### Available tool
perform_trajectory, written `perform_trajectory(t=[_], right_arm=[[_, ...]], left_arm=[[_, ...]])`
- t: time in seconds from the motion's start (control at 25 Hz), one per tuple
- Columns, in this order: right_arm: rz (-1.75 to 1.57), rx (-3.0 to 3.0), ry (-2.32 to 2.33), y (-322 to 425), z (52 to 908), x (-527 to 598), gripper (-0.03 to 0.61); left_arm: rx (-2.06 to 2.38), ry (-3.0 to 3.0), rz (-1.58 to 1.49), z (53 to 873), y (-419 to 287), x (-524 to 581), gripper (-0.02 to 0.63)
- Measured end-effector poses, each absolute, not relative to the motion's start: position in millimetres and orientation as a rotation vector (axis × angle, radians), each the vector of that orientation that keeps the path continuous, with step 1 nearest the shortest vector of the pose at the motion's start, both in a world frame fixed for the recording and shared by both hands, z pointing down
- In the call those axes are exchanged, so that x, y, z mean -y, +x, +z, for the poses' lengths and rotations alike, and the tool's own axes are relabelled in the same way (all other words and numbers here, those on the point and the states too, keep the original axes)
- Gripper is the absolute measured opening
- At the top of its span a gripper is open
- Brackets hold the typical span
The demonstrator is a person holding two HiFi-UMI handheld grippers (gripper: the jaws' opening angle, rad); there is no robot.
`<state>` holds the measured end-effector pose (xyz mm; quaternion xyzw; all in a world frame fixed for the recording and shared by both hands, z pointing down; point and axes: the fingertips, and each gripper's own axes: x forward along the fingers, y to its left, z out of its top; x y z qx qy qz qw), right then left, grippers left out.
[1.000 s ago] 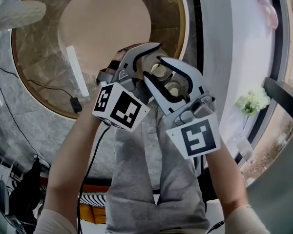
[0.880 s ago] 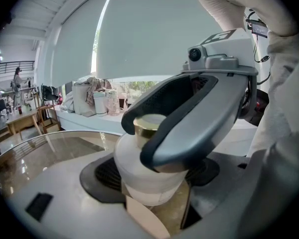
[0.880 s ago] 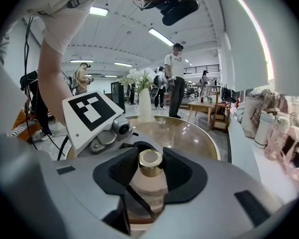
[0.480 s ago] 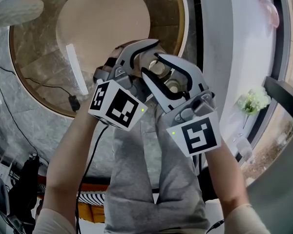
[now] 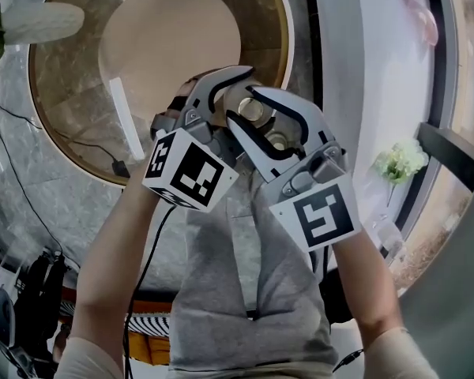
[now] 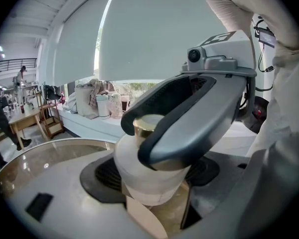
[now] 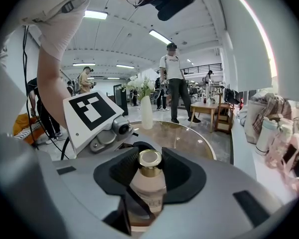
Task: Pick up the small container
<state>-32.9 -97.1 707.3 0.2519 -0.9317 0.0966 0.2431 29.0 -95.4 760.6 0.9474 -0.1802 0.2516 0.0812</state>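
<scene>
Both grippers are held tight together above the table, jaws crossed. In the left gripper view a squat white container point(image 6: 139, 180) with a gold cap sits between the pads of my left gripper point(image 6: 152, 171), which is shut on it; a jaw of the right gripper crosses in front. In the right gripper view my right gripper point(image 7: 150, 183) is shut on a pale gold-capped bottle point(image 7: 150, 159), its jaws having just closed a little on it. From the head view two gold caps point(image 5: 251, 110) point(image 5: 278, 140) show between the left gripper point(image 5: 241, 93) and right gripper point(image 5: 261, 121).
Below lies a round glass-topped table point(image 5: 63, 125) with a brown rim. A white vase point(image 5: 31, 20) stands at its far left edge, white flowers point(image 5: 403, 163) to the right. A cable and black adapter point(image 5: 120, 166) lie beside the table. People point(image 7: 172, 83) stand further off.
Both grippers, still pressed together with the containers, have risen slightly toward the head camera. The table below has shifted a little in the picture.
</scene>
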Motion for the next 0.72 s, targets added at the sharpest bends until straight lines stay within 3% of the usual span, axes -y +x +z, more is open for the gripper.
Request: perform_trajectory(t=[0.72], right_arm=[[0.105, 2.61, 0.673, -21, 528, 113, 0.141]], left_arm=[[0.649, 2.875, 0.758, 585, 42, 118, 0.344]])
